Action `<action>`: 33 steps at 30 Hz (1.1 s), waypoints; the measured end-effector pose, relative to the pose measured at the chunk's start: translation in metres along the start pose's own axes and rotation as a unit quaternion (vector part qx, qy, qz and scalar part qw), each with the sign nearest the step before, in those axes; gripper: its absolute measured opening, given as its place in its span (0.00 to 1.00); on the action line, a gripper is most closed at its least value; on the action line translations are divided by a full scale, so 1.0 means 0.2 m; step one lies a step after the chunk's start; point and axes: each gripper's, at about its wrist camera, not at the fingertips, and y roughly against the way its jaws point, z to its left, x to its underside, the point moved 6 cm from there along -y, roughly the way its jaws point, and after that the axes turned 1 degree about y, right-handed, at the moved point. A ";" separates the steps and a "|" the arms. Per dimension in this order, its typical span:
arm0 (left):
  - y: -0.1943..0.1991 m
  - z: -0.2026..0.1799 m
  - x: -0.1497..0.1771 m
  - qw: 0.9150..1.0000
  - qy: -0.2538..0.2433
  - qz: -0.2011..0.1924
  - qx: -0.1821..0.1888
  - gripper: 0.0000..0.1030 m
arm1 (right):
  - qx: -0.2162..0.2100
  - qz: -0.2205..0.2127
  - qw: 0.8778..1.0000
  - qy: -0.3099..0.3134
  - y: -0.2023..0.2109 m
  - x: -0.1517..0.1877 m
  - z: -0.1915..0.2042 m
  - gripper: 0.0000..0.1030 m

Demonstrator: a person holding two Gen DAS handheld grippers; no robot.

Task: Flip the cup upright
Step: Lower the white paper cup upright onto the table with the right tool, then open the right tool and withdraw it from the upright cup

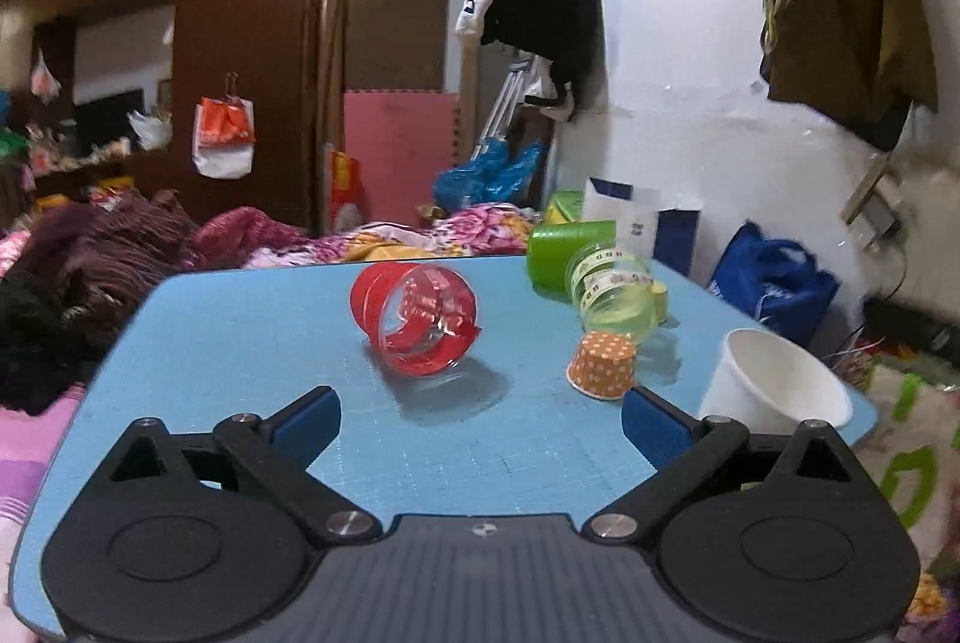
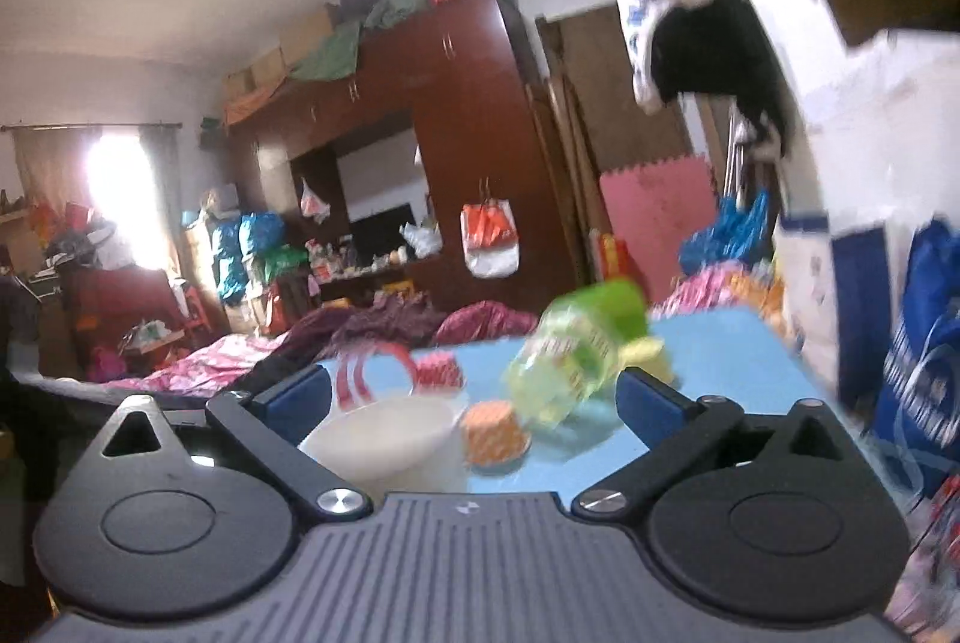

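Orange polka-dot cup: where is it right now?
Left wrist view: the orange polka-dot cup sits upside down right of center on the blue table, between the tipped green-lidded jar and the white paper cup.

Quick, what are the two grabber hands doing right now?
Left gripper: open, holding nothing.
Right gripper: open, holding nothing.

Green jar (image 2: 576,349) blurred (right wrist view).
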 end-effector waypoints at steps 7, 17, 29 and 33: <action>0.00 -0.08 0.02 1.000 -0.010 0.011 0.006 0.98 | 0.018 0.031 0.999 -0.007 0.01 -0.01 -0.02 0.99; 0.11 -0.13 0.03 1.000 -0.012 -0.002 -0.016 0.98 | 0.037 0.074 0.997 -0.002 0.06 0.00 0.02 0.99; 0.22 -0.28 0.11 0.998 -0.034 0.007 -0.054 0.98 | 0.079 0.179 0.979 0.049 0.02 0.10 0.08 0.99; 0.23 -0.26 0.11 0.998 -0.020 0.007 -0.058 0.98 | 0.079 0.184 0.979 0.041 0.04 0.12 0.07 0.99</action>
